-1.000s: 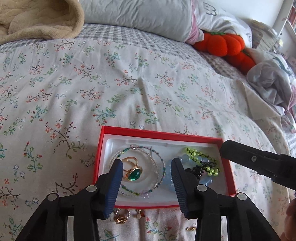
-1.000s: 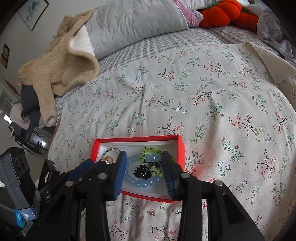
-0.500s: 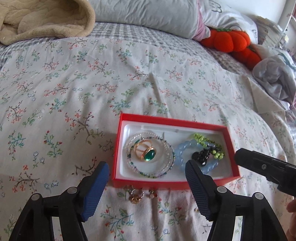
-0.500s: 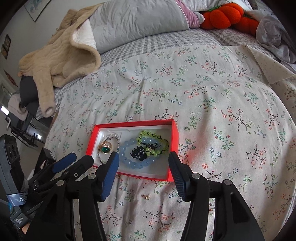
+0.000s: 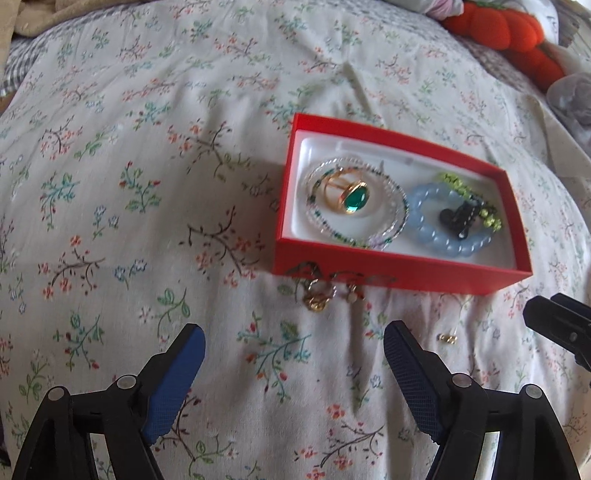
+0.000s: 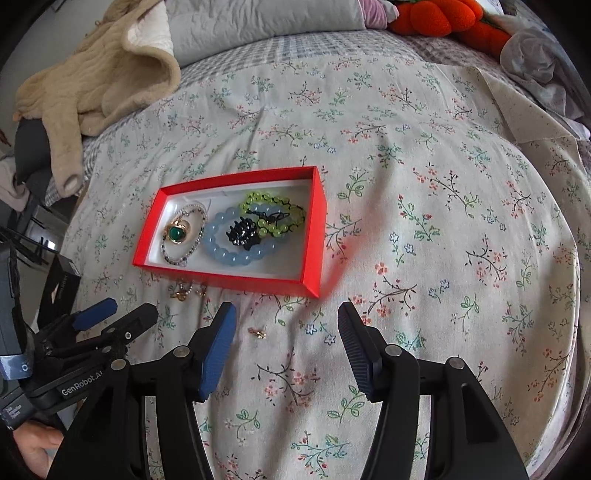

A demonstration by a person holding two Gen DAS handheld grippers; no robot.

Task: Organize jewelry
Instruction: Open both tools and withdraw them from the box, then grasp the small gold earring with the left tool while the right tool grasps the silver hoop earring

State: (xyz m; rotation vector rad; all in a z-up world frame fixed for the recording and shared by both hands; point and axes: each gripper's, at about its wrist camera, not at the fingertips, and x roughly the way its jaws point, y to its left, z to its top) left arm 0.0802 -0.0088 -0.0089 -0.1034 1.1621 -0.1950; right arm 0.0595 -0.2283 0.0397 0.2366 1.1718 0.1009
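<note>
A red box (image 5: 395,275) (image 6: 314,236) lies on the floral bedspread. Inside it are a gold ring with a green stone (image 5: 351,195) (image 6: 177,232), a thin beaded bracelet (image 5: 395,221), a blue bead bracelet (image 5: 436,243) (image 6: 221,254), a green bead bracelet (image 6: 273,229) and a black hair claw (image 5: 460,219) (image 6: 242,234). Small gold earrings (image 5: 317,299) (image 6: 181,293) lie just outside the box's near wall; a tiny gold stud (image 5: 447,338) (image 6: 260,334) lies further out. My left gripper (image 5: 293,354) hangs short of the box, its jaws still opening with nothing between them. My right gripper (image 6: 286,332) stands open over the stud, empty.
A beige fleece garment (image 6: 96,74) and a grey pillow (image 6: 258,26) lie at the bed's far end. An orange pumpkin plush (image 5: 498,26) (image 6: 443,14) and crumpled grey cloth (image 6: 543,66) sit at the far right. A hand (image 6: 33,446) holds the left gripper's handle.
Both grippers drew back from over the box toward the bed's near side and tipped downward. Their jaws spread wider, the left much more.
</note>
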